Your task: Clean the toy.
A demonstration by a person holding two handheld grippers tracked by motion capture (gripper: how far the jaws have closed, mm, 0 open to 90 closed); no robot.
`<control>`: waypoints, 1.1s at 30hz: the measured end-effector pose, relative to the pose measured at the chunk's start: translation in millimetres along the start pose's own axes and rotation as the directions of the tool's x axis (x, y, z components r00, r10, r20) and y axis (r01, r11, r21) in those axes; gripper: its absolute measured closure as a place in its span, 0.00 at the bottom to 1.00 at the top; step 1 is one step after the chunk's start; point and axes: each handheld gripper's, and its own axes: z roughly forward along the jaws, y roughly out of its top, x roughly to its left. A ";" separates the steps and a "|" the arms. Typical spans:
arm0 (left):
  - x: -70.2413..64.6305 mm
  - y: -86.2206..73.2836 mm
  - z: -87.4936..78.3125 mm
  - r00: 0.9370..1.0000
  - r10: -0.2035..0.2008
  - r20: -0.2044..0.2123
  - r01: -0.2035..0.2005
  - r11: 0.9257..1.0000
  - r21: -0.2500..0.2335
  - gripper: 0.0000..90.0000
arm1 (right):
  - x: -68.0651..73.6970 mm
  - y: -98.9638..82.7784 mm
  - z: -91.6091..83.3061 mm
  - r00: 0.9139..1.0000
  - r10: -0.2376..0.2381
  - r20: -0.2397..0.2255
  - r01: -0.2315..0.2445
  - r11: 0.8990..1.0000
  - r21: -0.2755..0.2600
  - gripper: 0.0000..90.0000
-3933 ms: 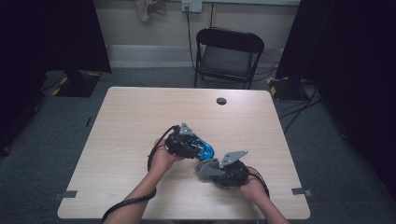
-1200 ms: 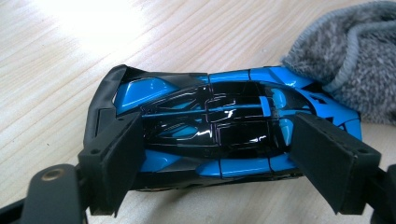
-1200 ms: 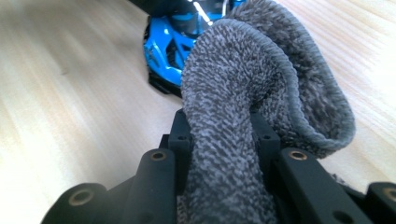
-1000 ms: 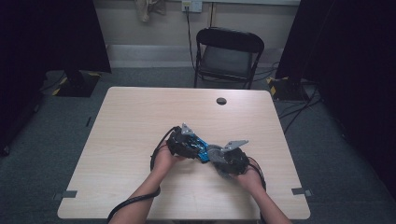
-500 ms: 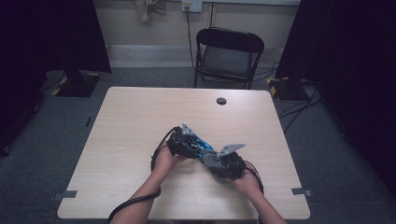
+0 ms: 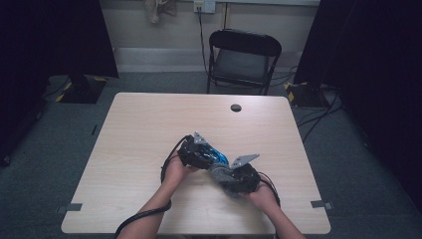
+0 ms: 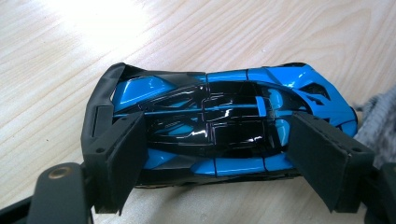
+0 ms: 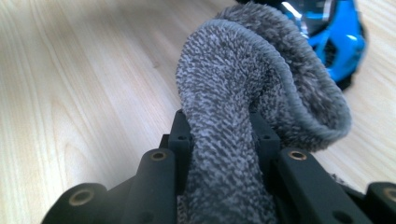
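Clamping a grey cloth [image 8: 243,116] between nearly closed jaws, the right gripper [image 8: 223,135] holds it bunched against the blue toy car's [image 7: 224,126] nose. Just left of it, the left gripper [image 7: 219,154] grips the car by its sides, near the middle of the table [image 6: 149,129].

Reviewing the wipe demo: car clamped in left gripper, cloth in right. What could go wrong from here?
1. The left gripper holds the glossy toy car by its smooth sides; wiping pressure could make it slip or twist.
2. The grey cloth is pinched in the right gripper by a narrow fold, so dragging may pull it free.
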 end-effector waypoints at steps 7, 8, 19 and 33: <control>-0.8 -0.9 0.3 1.000 -0.012 0.007 0.012 1.000 -0.008 0.22 | -20.3 -6.0 -16.8 0.997 0.068 0.022 -0.067 0.997 -0.048 0.77; -0.8 -1.1 0.2 1.000 -0.011 0.007 0.011 1.000 -0.009 0.22 | -22.1 -5.9 -18.2 0.997 0.069 0.030 -0.068 0.996 -0.051 0.77; -1.8 -0.8 0.4 1.000 -0.013 0.004 0.013 1.000 -0.010 0.23 | -39.9 -2.3 -28.1 0.987 0.098 0.126 -0.089 0.993 -0.077 0.77; -2.7 -0.9 0.3 1.000 -0.013 0.006 0.013 1.000 -0.009 0.22 | -58.8 -0.6 -26.6 0.976 0.132 0.171 -0.123 0.990 -0.065 0.77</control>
